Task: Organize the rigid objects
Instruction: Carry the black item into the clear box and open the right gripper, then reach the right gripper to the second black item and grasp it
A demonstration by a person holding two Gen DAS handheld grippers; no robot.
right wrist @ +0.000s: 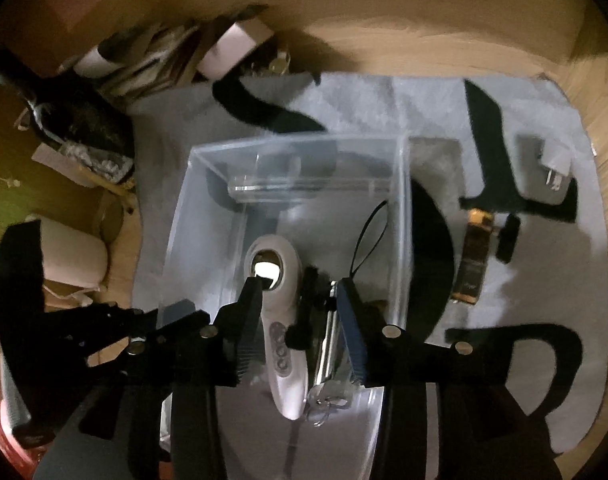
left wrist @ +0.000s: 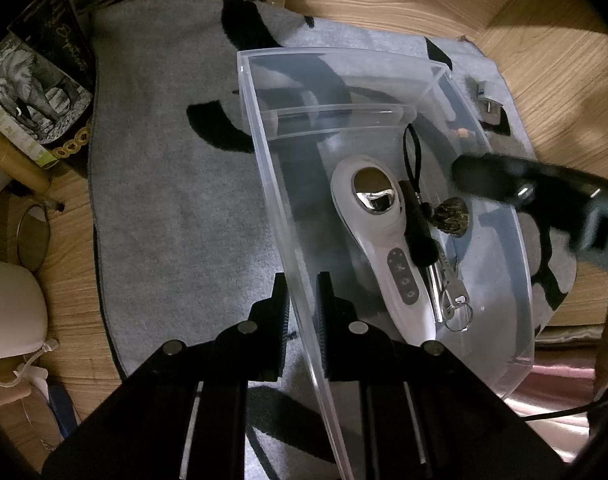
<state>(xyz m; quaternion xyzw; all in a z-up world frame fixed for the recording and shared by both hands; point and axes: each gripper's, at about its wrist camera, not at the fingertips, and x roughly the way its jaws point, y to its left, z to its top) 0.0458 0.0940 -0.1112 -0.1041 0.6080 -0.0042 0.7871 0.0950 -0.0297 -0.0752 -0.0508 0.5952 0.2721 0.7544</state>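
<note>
A clear plastic box [left wrist: 264, 152] stands on a grey mat. My left gripper [left wrist: 302, 284] is shut on its near left wall, one finger inside and one outside. In the box lie a white handheld device with a chrome head [left wrist: 377, 216], a black fob on a cord [left wrist: 419, 228], a knobbly brown charm [left wrist: 453, 216] and a bunch of keys [left wrist: 453, 300]. My right gripper [right wrist: 300, 292] hangs open over the box [right wrist: 403, 208]. The black fob [right wrist: 305, 312] and the keys [right wrist: 327, 360] lie between its fingers but the pads do not press them. The white device [right wrist: 282, 344] lies just left of them.
The grey mat [right wrist: 523, 280] with black shapes lies on a wooden floor. Right of the box lie a white plug adapter [right wrist: 555, 168], a gold-brown oblong item [right wrist: 473, 264] and a small black piece [right wrist: 507, 238]. Books and clutter [left wrist: 36, 80] crowd the left side.
</note>
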